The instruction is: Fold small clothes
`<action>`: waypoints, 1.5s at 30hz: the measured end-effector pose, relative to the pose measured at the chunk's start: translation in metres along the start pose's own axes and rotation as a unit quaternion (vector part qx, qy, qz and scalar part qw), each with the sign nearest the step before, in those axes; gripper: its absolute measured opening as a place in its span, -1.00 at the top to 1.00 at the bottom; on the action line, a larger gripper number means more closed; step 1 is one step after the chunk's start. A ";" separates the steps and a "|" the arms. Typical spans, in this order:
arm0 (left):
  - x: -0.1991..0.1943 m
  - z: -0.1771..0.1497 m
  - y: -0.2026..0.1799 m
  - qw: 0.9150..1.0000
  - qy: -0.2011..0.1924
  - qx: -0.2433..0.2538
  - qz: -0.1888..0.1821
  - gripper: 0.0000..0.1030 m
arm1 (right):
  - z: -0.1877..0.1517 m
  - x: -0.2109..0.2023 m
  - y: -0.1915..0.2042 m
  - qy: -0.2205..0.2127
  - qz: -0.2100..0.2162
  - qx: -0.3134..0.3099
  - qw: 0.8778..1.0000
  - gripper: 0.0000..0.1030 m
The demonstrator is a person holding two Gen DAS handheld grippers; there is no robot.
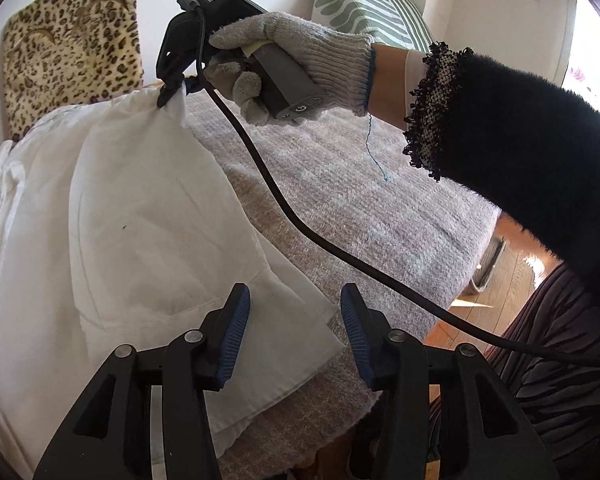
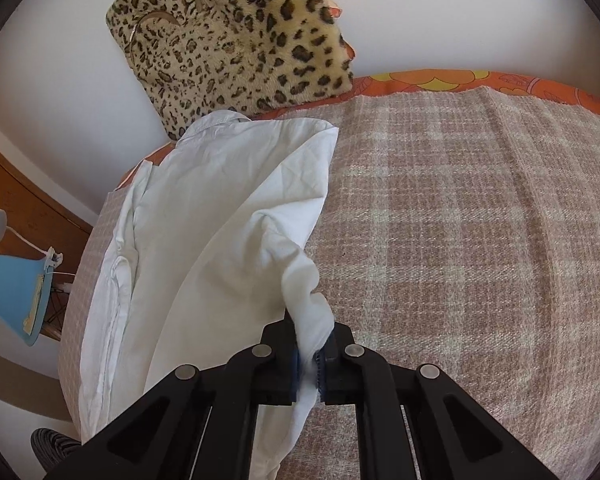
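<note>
A white shirt (image 1: 112,216) lies on a plaid blanket (image 1: 340,184) on a bed. My left gripper (image 1: 294,316) is open and empty, its blue pads just above the shirt's near corner. My right gripper (image 1: 172,92) is shut on a fold of the shirt and lifts it, held by a gloved hand (image 1: 300,52). In the right wrist view the right gripper (image 2: 310,364) pinches the bunched white cloth, and the rest of the shirt (image 2: 204,216) lies to the left with its collar at the far end.
A leopard-print cushion (image 2: 236,36) leans on the wall behind the shirt. A green striped pillow (image 1: 364,12) stands at the far right. A black cable (image 1: 284,208) hangs across the blanket. The bed edge drops to a wooden floor (image 1: 512,276); a blue lamp (image 2: 16,288) lies left.
</note>
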State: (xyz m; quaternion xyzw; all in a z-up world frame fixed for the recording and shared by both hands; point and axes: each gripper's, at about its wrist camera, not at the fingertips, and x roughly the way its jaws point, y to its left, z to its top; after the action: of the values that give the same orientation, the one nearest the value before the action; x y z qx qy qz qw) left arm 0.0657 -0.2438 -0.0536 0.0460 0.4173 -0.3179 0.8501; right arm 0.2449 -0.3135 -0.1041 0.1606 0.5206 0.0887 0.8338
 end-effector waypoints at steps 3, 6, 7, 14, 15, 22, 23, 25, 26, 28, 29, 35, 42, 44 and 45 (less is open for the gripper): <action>0.004 -0.003 -0.009 0.999 -0.011 0.045 0.017 0.17 | 0.001 0.000 -0.005 0.002 0.015 0.002 1.000 0.91; 0.004 -0.001 -0.001 0.999 -0.023 0.036 0.012 0.72 | 0.001 0.002 -0.013 0.009 0.035 0.015 0.999 0.90; 0.002 0.000 0.007 1.000 -0.023 0.019 0.004 0.82 | 0.001 0.002 -0.015 0.012 0.041 0.018 0.999 0.88; -0.013 -0.006 0.033 0.997 -0.036 -0.056 -0.041 0.96 | 0.000 0.001 -0.030 0.005 0.045 0.048 0.998 0.14; -0.016 -0.007 0.032 0.997 -0.040 -0.054 -0.041 0.96 | -0.001 0.002 -0.032 0.005 0.047 0.052 0.997 0.15; -0.020 -0.012 0.000 0.999 -0.029 0.020 -0.021 0.57 | -0.001 0.004 -0.029 0.007 0.045 0.050 0.998 0.16; -0.018 -0.014 -0.004 0.999 -0.024 0.030 -0.010 0.40 | -0.001 0.004 -0.028 0.008 0.046 0.049 0.998 0.16; -0.009 -0.018 -0.011 0.999 -0.007 0.045 0.004 0.19 | -0.001 0.004 -0.028 0.011 0.047 0.048 0.998 0.15; -0.008 -0.020 -0.015 0.998 -0.012 0.059 0.017 0.18 | -0.001 0.004 -0.028 0.011 0.047 0.048 0.998 0.15; -0.003 -0.020 -0.021 0.996 -0.019 0.081 0.032 0.20 | -0.001 0.004 -0.029 0.012 0.049 0.049 0.998 0.15; -0.002 -0.019 -0.019 0.996 -0.026 0.080 0.035 0.38 | -0.001 0.003 -0.029 0.012 0.050 0.049 0.998 0.15; -0.007 -0.012 0.013 0.999 -0.042 0.007 -0.003 0.90 | -0.003 0.003 -0.030 0.008 0.050 0.045 0.998 0.21; -0.040 -0.015 0.027 0.993 -0.090 -0.072 -0.039 0.91 | -0.003 -0.001 -0.017 -0.010 0.020 0.025 0.999 0.85; -0.047 -0.016 0.032 0.990 -0.103 -0.087 -0.040 0.92 | -0.001 -0.005 -0.010 -0.017 0.010 0.022 1.000 0.87; -0.051 -0.018 0.033 0.989 -0.108 -0.092 -0.042 0.92 | 0.001 -0.008 -0.006 -0.020 0.002 0.019 1.000 0.88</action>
State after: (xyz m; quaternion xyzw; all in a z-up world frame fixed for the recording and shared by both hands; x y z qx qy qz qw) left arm 0.0494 -0.1858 -0.0340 -0.0844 0.3516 -0.3169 0.8768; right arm 0.2421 -0.3218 -0.0991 0.1793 0.5049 0.0768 0.8409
